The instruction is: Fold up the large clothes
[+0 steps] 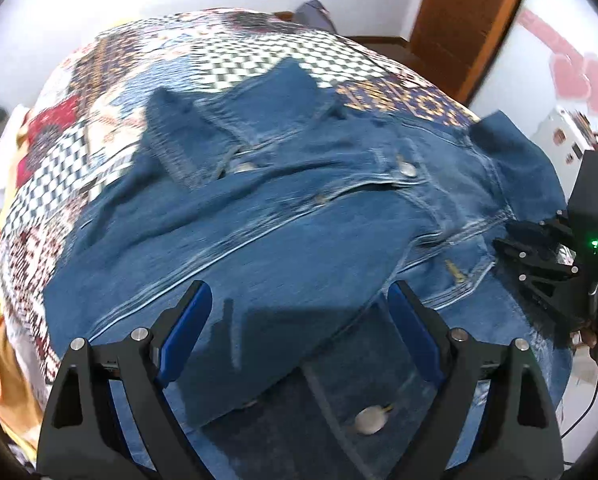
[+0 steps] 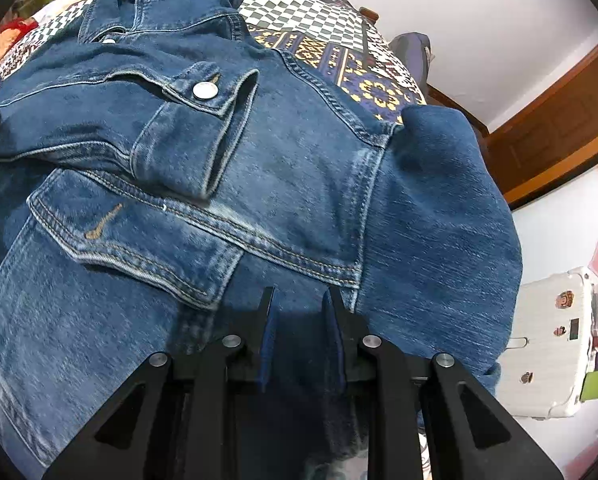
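The jacket (image 1: 283,216) lies face up on the patterned bedspread (image 1: 99,128), spread across most of it, with one sleeve (image 1: 203,248) folded over the chest so that its cuff (image 2: 195,136) rests just above the pocket flap (image 2: 139,240).

From the left: the left gripper (image 1: 299,308) hovers over the lower front of the jacket with its jaws wide and nothing between them. The denim looks thick and fairly heavy, stiff at the seams and cuff but soft enough to crease; I judge it will hold a fold once laid down and will not slip much on the cloth beneath. The doubled edges (hem, placket, shoulder seam) are likely the firmest places to pinch, since a single layer would bunch.

Further right, the right gripper (image 2: 299,304) stands over the side panel below the armhole seam (image 2: 367,208), jaws drawn narrow; whether a pinch of denim sits between the pads I cannot tell. The second sleeve (image 2: 439,220) hangs off toward the right edge of the bed, not yet folded in.

Counted: one jacket, two sleeves, one pocket flap in clear view, at least four metal buttons (image 2: 205,90), two grippers. A white case (image 2: 547,344) stands beyond the bed.
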Tool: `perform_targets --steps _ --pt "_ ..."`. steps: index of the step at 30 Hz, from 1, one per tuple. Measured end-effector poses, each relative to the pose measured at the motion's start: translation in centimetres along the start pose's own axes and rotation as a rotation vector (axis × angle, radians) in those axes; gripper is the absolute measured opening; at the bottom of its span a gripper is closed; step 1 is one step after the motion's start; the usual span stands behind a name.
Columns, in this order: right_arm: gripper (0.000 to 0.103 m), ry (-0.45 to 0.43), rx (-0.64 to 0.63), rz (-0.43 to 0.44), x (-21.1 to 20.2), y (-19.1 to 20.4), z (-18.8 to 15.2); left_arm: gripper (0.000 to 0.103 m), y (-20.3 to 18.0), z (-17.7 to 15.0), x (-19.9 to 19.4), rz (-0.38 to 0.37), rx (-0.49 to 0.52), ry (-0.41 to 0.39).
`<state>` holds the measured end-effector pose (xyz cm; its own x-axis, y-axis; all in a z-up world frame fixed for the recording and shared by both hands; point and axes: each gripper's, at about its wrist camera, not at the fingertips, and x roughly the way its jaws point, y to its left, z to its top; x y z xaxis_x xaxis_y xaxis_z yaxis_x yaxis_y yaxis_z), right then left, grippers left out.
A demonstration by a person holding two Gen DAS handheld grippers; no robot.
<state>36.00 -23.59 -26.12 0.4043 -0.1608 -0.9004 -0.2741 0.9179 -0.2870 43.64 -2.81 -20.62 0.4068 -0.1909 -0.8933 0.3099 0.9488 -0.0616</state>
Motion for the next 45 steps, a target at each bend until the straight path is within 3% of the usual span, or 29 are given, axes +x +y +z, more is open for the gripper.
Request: perform_targets --steps 4,8,13,17,20,21,22,23,24,26,32,38,41,45 --pt "0.019 0.002 0.008 0.021 -0.2 -1.1 -0.7 0.09 -1.7 0.8 1.1 -0.01 0.035 0.024" --pt "0.019 -0.018 0.038 -0.027 -2.1 -2.6 -1.7 0.09 -3.2 1.7 1.7 -0.027 0.068 0.022" --pt "0.019 -0.076 0.279 0.074 -5.1 -9.5 -3.9 0.09 -4.3 3.1 3.7 -0.048 0.076 0.051" --pt "0.019 0.032 0.366 0.134 -1.5 -12.1 -5.2 0.09 -5.5 3.8 6.0 -0.065 0.074 0.098" --pt "0.026 0.03 0.367 0.149 -0.1 -12.2 -6.2 0.09 -6.3 3.6 7.1 -0.057 0.098 0.111" --pt "0.043 0.022 0.354 0.107 -0.4 -12.0 -6.3 0.09 -6.6 3.3 7.3 -0.043 0.116 0.109" --pt "0.079 0.024 0.335 0.017 -0.7 -11.8 -6.5 0.09 -6.9 3.2 7.4 -0.027 0.136 0.105" --pt "0.094 0.017 0.319 -0.068 -0.8 -11.7 -6.7 0.09 -7.1 2.9 7.5 -0.016 0.153 0.102" --pt "0.103 -0.013 0.297 -0.141 -1.1 -11.6 -7.3 0.09 -7.3 2.9 7.5 -0.011 0.162 0.1" --pt "0.103 -0.013 0.321 -0.081 -0.9 -12.2 -8.1 0.09 -7.5 2.9 7.5 -0.005 0.176 0.098" --pt "0.101 -0.058 0.578 0.156 -2.8 -16.4 -11.0 0.09 -7.8 3.5 7.7 -0.012 0.174 0.101" --pt "0.1 -0.075 0.872 0.534 -2.2 -20.0 -13.2 0.09 -9.3 3.5 7.0 -0.045 0.181 0.078" --pt "0.093 -0.043 0.964 0.669 -0.2 -20.3 -13.5 0.09 -10.1 3.4 6.5 -0.056 0.196 0.062" --pt "0.083 -0.005 1.027 0.717 2.9 -19.6 -13.4 0.09 -10.2 3.1 5.1 -0.065 0.195 0.034"
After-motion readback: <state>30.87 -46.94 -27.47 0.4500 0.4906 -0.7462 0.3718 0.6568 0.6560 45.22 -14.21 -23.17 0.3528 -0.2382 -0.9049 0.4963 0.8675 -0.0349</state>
